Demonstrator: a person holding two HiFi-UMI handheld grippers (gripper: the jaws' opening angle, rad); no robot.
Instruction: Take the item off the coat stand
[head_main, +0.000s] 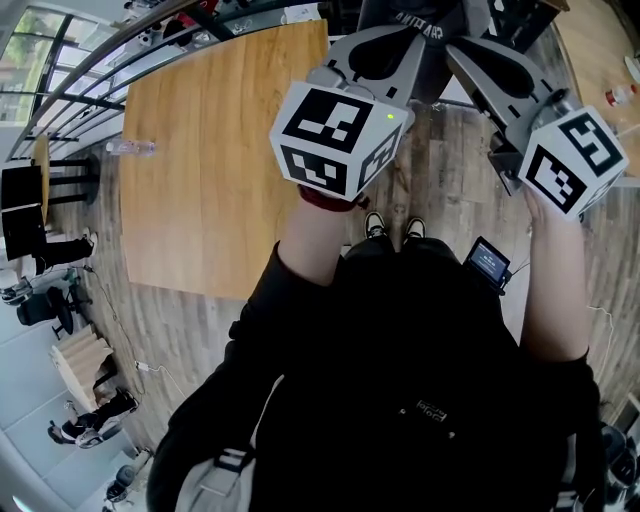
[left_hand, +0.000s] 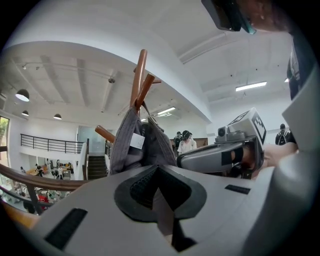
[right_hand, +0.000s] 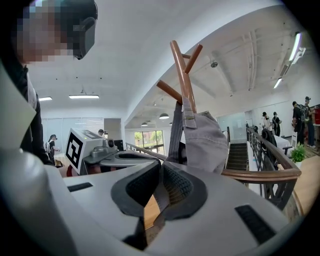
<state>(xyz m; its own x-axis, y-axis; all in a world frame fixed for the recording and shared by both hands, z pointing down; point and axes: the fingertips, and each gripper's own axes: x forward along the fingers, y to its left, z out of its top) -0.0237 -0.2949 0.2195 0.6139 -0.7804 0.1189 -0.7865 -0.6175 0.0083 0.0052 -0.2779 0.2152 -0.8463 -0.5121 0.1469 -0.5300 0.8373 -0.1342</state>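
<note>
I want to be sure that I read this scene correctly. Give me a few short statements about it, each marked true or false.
1. A grey garment hangs on the wooden coat stand. True.
2. The right gripper has its jaws wide apart. False: its pads are together.
3. A wooden table stands at the person's left side. True.
4. Only one gripper shows in the head view. False: the left gripper and the right gripper both show there, side by side.
</note>
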